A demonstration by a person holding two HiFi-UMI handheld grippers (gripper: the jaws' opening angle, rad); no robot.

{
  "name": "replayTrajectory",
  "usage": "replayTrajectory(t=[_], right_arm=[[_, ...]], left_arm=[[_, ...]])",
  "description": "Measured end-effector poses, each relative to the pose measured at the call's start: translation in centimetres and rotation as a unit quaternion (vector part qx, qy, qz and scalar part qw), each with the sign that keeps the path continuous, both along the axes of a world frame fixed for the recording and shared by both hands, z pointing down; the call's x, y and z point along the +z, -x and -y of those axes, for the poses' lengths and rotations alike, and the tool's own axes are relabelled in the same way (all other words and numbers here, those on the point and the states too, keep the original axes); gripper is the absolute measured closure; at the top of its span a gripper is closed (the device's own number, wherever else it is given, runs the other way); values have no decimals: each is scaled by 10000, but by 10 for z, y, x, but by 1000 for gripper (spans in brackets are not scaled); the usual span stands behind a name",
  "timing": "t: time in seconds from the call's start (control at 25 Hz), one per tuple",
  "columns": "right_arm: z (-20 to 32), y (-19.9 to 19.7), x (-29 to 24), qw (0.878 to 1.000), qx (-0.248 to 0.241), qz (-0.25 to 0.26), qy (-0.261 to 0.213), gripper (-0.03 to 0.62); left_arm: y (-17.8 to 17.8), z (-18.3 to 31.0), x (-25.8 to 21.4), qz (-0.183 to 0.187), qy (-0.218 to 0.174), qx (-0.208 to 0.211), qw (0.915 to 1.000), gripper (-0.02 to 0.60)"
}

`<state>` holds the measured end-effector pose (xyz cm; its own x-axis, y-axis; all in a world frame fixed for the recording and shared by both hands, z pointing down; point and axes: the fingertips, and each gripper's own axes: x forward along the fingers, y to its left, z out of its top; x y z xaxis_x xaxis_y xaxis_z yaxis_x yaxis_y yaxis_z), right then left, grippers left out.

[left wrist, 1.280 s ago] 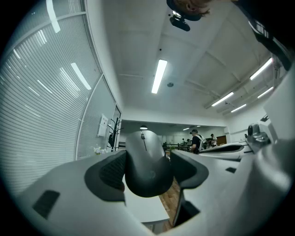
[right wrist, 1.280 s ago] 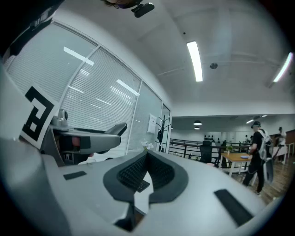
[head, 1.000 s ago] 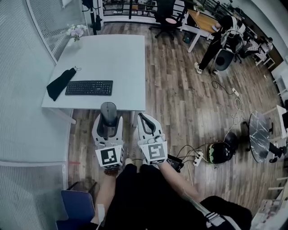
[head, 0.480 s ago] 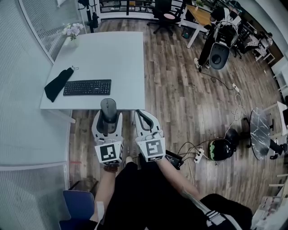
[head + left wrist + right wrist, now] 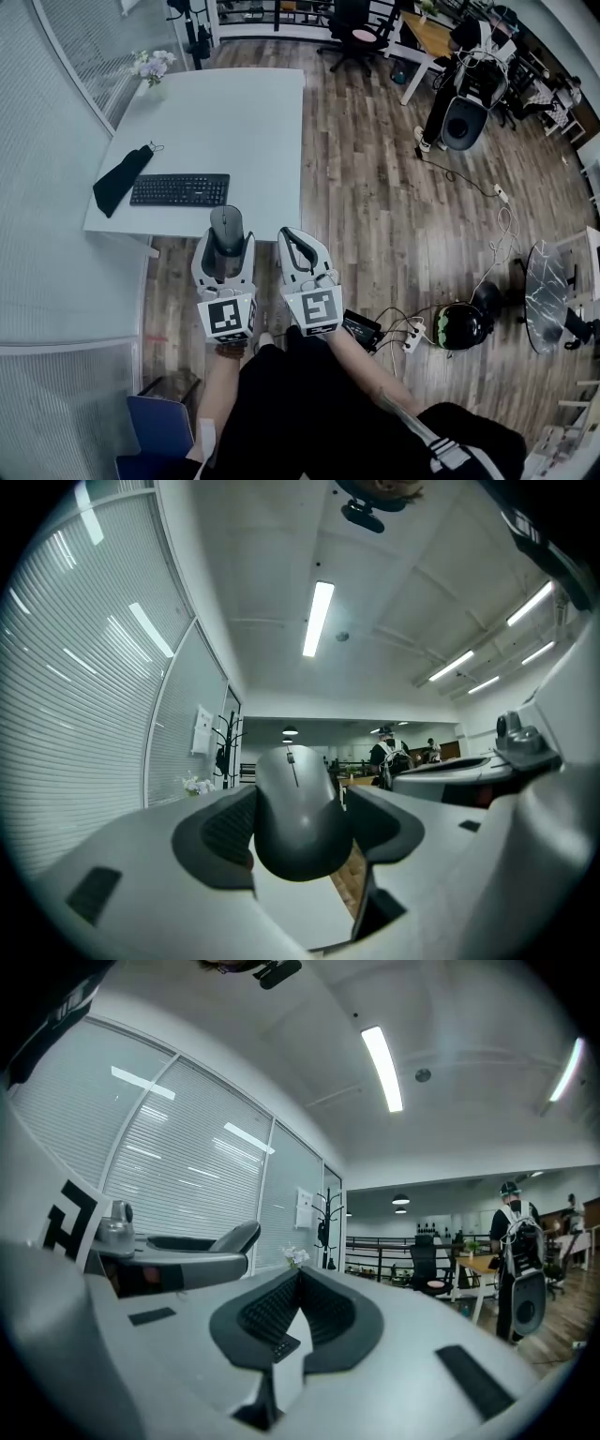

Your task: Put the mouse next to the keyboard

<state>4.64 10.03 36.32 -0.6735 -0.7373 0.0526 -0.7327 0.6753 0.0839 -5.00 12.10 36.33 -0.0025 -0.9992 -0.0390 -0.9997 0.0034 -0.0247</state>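
Observation:
A dark grey mouse sits clamped between the jaws of my left gripper, held in the air just short of the table's near edge. In the left gripper view the mouse fills the gap between the black pads. A black keyboard lies on the white table near its front left. My right gripper hangs beside the left one over the wooden floor, its jaws shut with nothing between them.
A black cloth lies left of the keyboard. A small vase of flowers stands at the table's far left corner. A glass partition runs along the left. A power strip with cables and a helmet lie on the floor at right.
The view has shifted slightly; the table and keyboard sit a little lower and nearer in the frame. Both grippers keep their hold and pose.

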Motion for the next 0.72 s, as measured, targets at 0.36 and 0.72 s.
replayTrajectory(t=[0.36, 0.72], right_arm=[[49, -19, 3, 9992, -281, 226, 149, 595], [76, -15, 17, 9989, -358, 152, 258, 595]], left_arm=[[-25, 36, -3, 156, 26, -285, 9995, 278], [-17, 63, 9, 90, 91, -429, 9990, 278]])
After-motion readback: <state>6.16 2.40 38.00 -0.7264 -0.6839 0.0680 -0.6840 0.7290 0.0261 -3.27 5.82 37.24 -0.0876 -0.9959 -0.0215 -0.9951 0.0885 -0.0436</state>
